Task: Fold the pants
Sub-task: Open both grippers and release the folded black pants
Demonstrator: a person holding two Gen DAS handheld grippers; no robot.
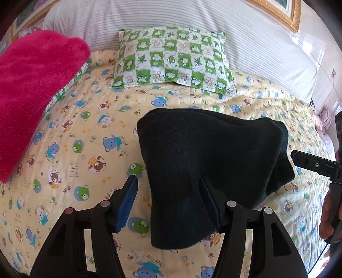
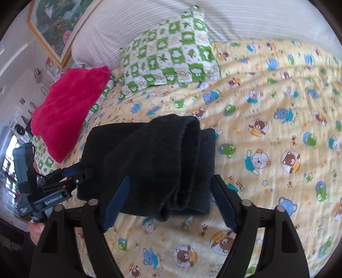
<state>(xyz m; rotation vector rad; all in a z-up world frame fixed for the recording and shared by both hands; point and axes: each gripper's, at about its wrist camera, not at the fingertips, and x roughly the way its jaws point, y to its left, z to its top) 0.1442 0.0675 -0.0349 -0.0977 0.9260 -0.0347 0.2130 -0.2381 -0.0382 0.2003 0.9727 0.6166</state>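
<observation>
The dark navy pants [image 1: 209, 162] lie folded into a thick bundle on the yellow bear-print bedspread [image 1: 85, 149]. My left gripper [image 1: 168, 181] is open, its jaws wide apart at the bundle's near left edge, the cloth draped over the right finger. In the right wrist view the pants [image 2: 158, 164] show as stacked folded layers. My right gripper [image 2: 171, 181] is open, its jaws straddling the bundle's near end. The right gripper's fingers [image 1: 310, 163] also show at the right edge of the left wrist view, beside the pants. The left gripper [image 2: 70, 177] shows at the bundle's left side.
A green-and-white checked pillow [image 1: 173, 57] lies at the head of the bed against a striped bolster [image 1: 149, 17]. A bright pink fuzzy blanket [image 1: 32, 89] is piled on the left. A gold picture frame [image 2: 51, 32] hangs on the wall.
</observation>
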